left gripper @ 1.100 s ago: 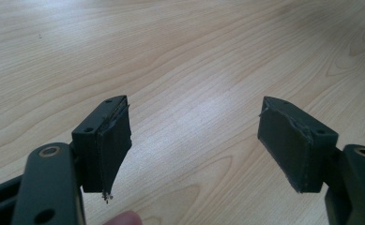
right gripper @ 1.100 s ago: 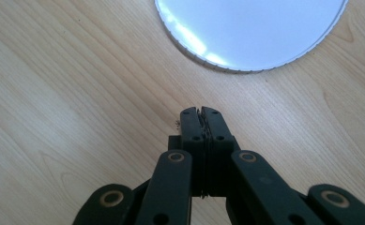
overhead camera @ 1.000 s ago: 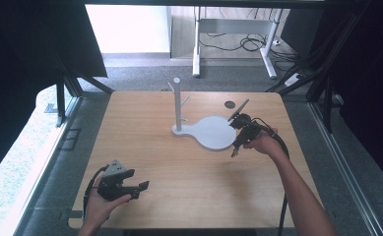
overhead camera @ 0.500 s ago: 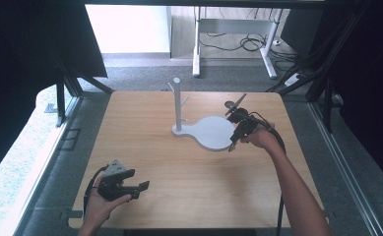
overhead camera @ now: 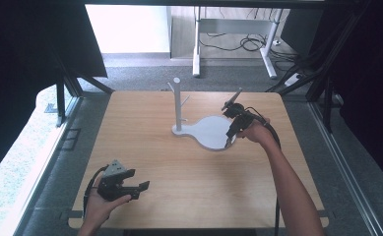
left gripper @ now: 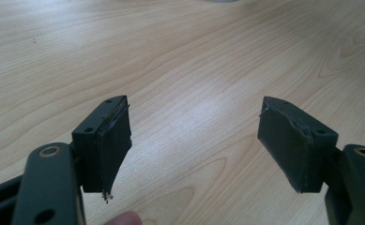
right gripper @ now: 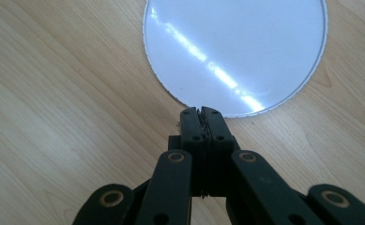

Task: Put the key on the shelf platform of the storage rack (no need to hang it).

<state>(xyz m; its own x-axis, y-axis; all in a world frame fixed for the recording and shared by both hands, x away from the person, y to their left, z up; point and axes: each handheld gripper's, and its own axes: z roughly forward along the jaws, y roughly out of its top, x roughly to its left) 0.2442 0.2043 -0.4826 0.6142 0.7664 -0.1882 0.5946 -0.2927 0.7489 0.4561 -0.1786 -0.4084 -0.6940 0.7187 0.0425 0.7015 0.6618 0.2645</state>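
The light wooden desk [overhead camera: 189, 172] carries a flat white stand with a round base plate [overhead camera: 212, 133] and an upright pegged post, right of centre. The right gripper [right gripper: 201, 111], clenched on nothing, hovers at the plate's near rim. The left gripper [left gripper: 194, 140], released wide, rests near the front-left corner, well apart.

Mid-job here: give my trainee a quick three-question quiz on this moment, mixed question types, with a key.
1. True or false: the right gripper has its jaws pressed together at the rim of the white round base plate.
2. The left gripper is: A) shut on a cup; B) open over bare tabletop; C) touching the white peg stand.
3. Fill in: the upright post rises from the plate's narrow ____ end, seen from the high view.

Key: 1 true. 2 B. 3 left.
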